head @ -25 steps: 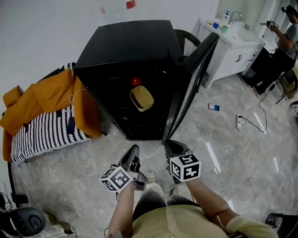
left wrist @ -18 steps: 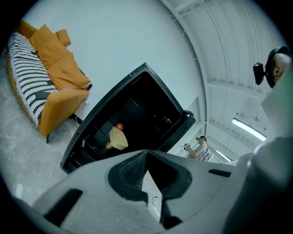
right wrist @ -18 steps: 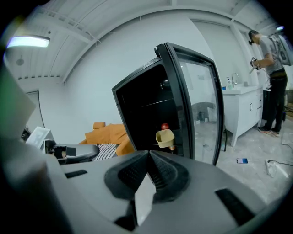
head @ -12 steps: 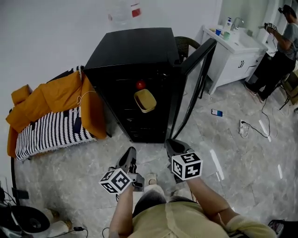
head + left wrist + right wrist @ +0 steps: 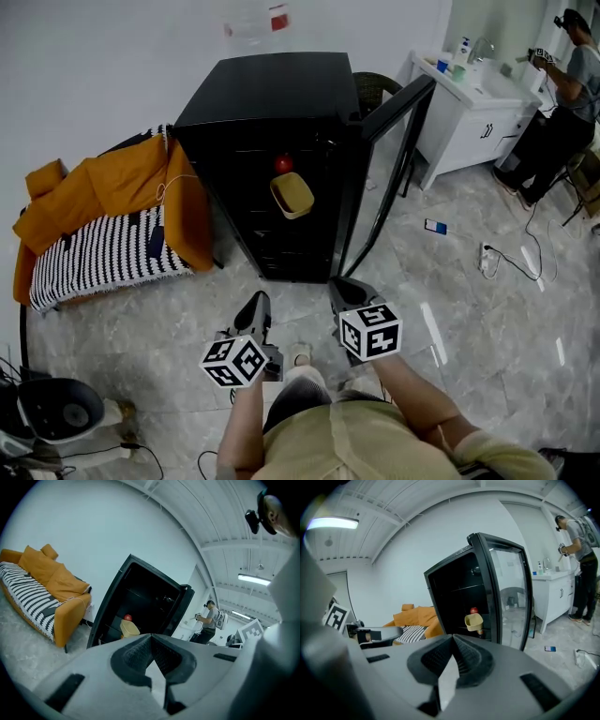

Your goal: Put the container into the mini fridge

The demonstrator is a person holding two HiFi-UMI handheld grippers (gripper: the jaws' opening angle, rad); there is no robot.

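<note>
The black mini fridge [image 5: 267, 94] stands with its glass door [image 5: 384, 159] swung open to the right. A yellow container [image 5: 292, 194] rests on a shelf inside, below a small red round thing [image 5: 283, 164]. The same container [image 5: 129, 628] shows in the left gripper view, and in the right gripper view the container [image 5: 473, 621] sits beside the door. My left gripper [image 5: 255, 307] and right gripper [image 5: 343, 291] hang low over the floor in front of the fridge, well short of it. Both are shut with nothing between the jaws.
An orange sofa [image 5: 103, 187] with a striped cover stands left of the fridge. At the right are a white sink cabinet [image 5: 469, 108] and a standing person [image 5: 562, 94]. A phone [image 5: 433, 226] and a power strip [image 5: 486, 260] lie on the marble floor.
The head view has shifted a little, so the fridge sits slightly higher in the picture. Both grippers stay shut in about the same place. The container has not moved.
</note>
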